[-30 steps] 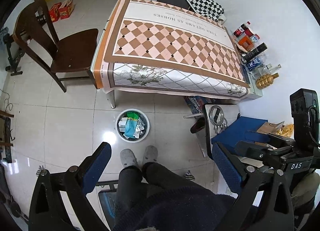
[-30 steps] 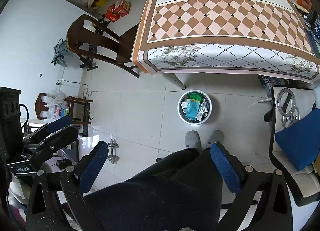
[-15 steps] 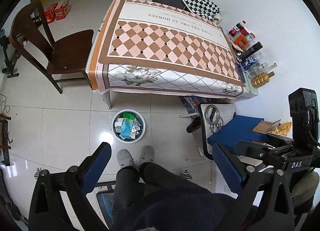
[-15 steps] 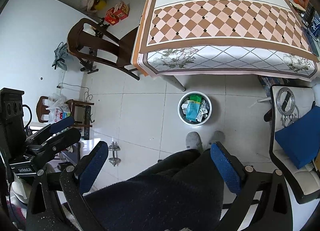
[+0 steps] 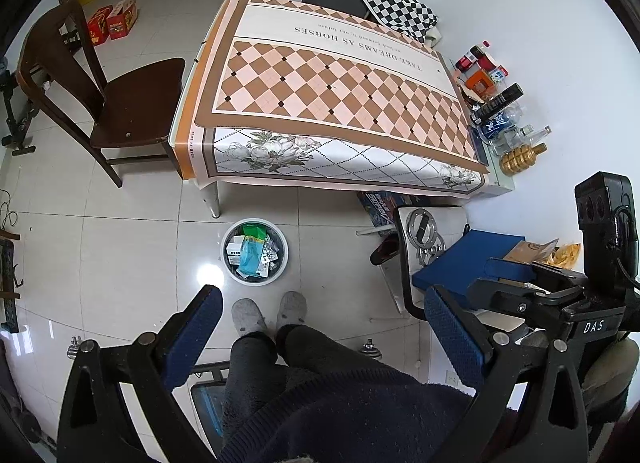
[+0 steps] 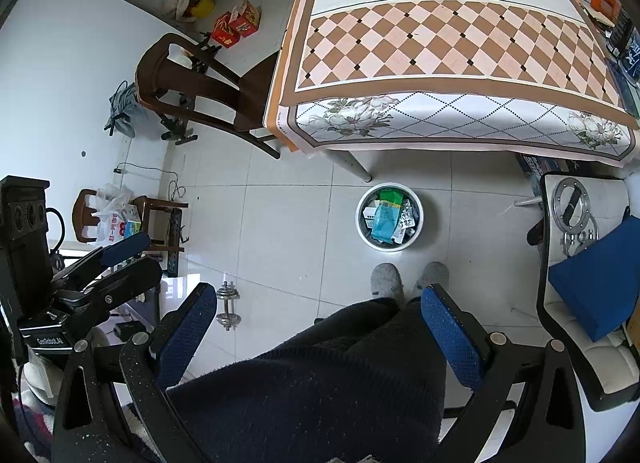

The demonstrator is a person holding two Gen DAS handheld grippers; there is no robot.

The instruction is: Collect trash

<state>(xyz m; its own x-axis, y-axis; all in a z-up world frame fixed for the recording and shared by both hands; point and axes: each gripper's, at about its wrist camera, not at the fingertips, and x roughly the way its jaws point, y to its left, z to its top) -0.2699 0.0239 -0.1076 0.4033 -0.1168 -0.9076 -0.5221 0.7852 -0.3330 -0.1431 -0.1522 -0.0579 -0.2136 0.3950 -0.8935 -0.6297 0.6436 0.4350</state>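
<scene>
Since the earlier frames both cameras have drifted a little higher and back, so the table sits lower in view; the bin has not moved.

Left wrist view: left gripper (image 5: 322, 327) is spread wide, its blue pads (image 5: 198, 327) far apart with nothing between them. Below it stand the person's grey slippers (image 5: 268, 313) on pale floor tiles. Just ahead of the toes is the bin (image 5: 255, 250), round and white, holding the trash (image 5: 252, 253): a teal packet, a green one, blister packs. The bin sits beside the near left table leg (image 5: 212, 201), just off the hanging edge of the table (image 5: 328, 83) with its checked cloth. Open floor runs left of the bin. A chair (image 5: 108, 103) stands at the table's left edge. To the right, a white seat (image 5: 432, 247) carrying a blue cushion crowds the bin's right side, and bottles (image 5: 496, 103) line the wall past the table's far edge. The right gripper (image 5: 532, 287) shows at the right margin.

Right wrist view: right gripper (image 6: 320, 313), jaws wide and empty, hangs over the dark trousers (image 6: 320, 375). The bin (image 6: 390, 217) lies ahead, near the table leg. Clear tiles spread to its left, where a dumbbell (image 6: 229, 305) lies. The chair (image 6: 200, 91) is tucked at the table corner. The left gripper (image 6: 116, 263) appears at the left margin.
</scene>
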